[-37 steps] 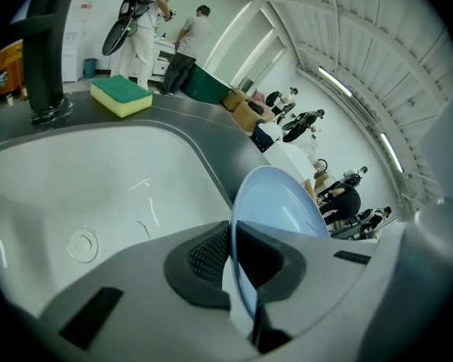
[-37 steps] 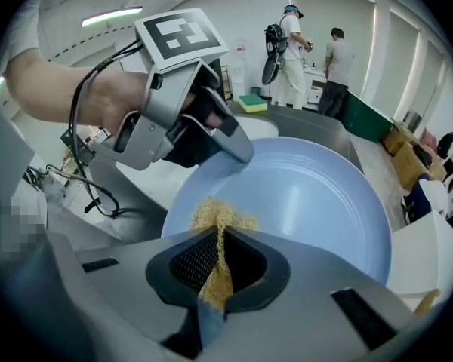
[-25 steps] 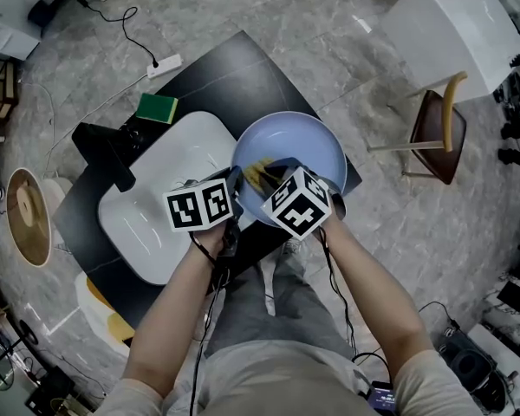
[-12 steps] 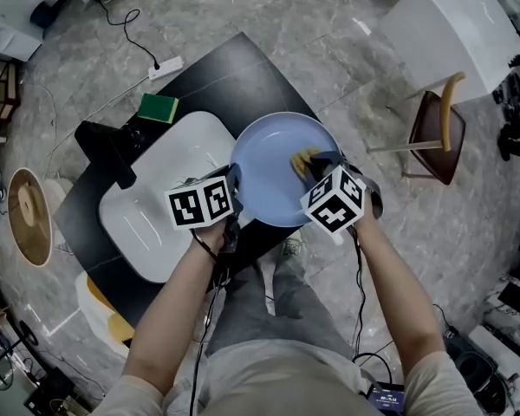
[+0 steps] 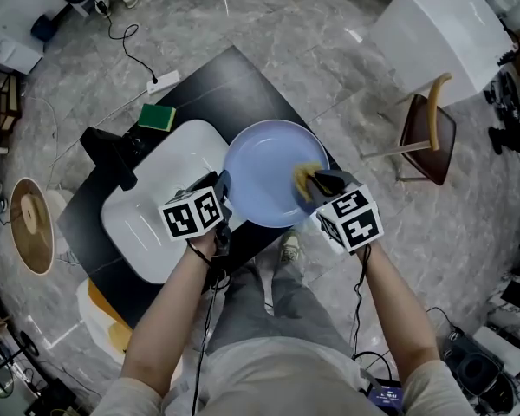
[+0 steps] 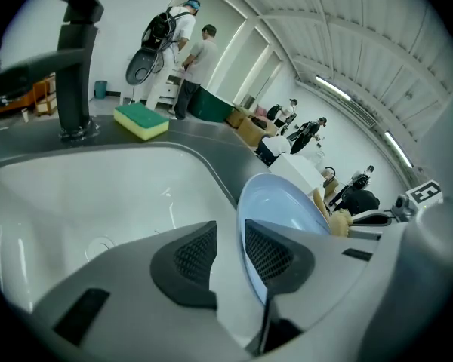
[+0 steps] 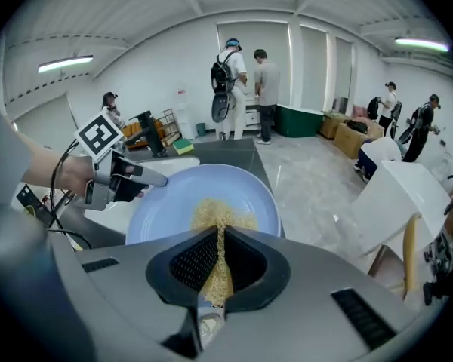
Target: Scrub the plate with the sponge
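A pale blue plate [image 5: 264, 167] lies tilted over the right rim of the white sink [image 5: 143, 211]. My left gripper [image 5: 219, 189] is at the plate's left rim. Its jaws have just been opening and now stand apart [image 6: 230, 236], with the plate's rim [image 6: 283, 206] beside the right finger and not pressed. My right gripper [image 5: 319, 185] is shut on a thin yellow sponge [image 5: 304, 180] that rests on the plate's right side. In the right gripper view the sponge [image 7: 219, 221] sticks out between the jaws [image 7: 219, 259] onto the plate [image 7: 166, 202].
A black faucet [image 5: 113, 156] stands at the sink's back left, with a green and yellow sponge [image 5: 158, 117] on the dark counter [image 5: 234, 81] behind it. A chair [image 5: 425, 133] and a white table [image 5: 438, 33] stand to the right. Several people stand far off.
My right gripper has carried the yellow sponge across the plate from its near left part to its right side. The left gripper has stayed at the plate's left rim.
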A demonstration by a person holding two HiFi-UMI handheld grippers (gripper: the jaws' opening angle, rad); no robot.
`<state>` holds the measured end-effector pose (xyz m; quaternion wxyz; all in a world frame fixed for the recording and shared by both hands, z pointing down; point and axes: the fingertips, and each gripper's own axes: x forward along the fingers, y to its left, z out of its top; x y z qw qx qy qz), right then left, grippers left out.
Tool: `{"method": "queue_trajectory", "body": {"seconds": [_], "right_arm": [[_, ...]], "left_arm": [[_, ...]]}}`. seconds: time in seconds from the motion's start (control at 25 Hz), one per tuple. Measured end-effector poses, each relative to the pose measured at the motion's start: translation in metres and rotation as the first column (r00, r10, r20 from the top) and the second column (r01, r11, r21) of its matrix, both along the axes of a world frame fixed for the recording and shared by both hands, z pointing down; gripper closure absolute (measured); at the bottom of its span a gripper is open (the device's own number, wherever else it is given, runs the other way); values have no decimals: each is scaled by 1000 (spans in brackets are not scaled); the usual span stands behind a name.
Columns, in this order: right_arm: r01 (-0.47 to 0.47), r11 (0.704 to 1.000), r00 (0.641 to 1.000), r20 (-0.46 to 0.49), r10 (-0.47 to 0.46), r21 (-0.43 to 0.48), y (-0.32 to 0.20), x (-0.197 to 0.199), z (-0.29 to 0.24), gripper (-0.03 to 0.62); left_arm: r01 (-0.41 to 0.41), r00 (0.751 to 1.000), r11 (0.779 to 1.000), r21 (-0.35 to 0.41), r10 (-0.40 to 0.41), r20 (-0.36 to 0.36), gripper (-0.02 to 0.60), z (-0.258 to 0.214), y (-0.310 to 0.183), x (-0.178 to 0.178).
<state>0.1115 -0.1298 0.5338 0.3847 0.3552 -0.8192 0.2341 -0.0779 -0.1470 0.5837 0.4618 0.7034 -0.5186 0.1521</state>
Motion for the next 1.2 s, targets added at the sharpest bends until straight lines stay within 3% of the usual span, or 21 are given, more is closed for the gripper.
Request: {"method": "queue_trajectory", "body": {"seconds": [0.32, 0.6, 0.72, 0.84, 1.0, 1.2], "right_arm": [[-101, 974, 990, 118, 78, 204, -6, 13, -80, 545], [-183, 910, 960, 265, 84, 371, 0, 7, -182, 545], [-204, 874, 946, 320, 59, 441, 7, 4, -226, 545], [-218, 834, 933, 359, 26, 507, 15, -1, -268, 545], [-221, 785, 921, 388, -26, 579, 30, -8, -316, 545], [-231, 758, 913, 405, -47, 610, 48, -8, -350, 545]], "left_arm": [[-50, 997, 987, 150, 40, 70, 460, -64, 7, -1], [-92, 993, 933, 347, 58, 106, 489, -161, 15, 1], [-128, 986, 887, 444, 64, 156, 501, -205, 18, 2], [-214, 964, 823, 527, 89, 252, 503, -242, 22, 8], [-277, 942, 747, 604, 86, 325, 513, -286, 32, 13], [-361, 901, 649, 670, 58, 429, 523, -327, 46, 14]]}}
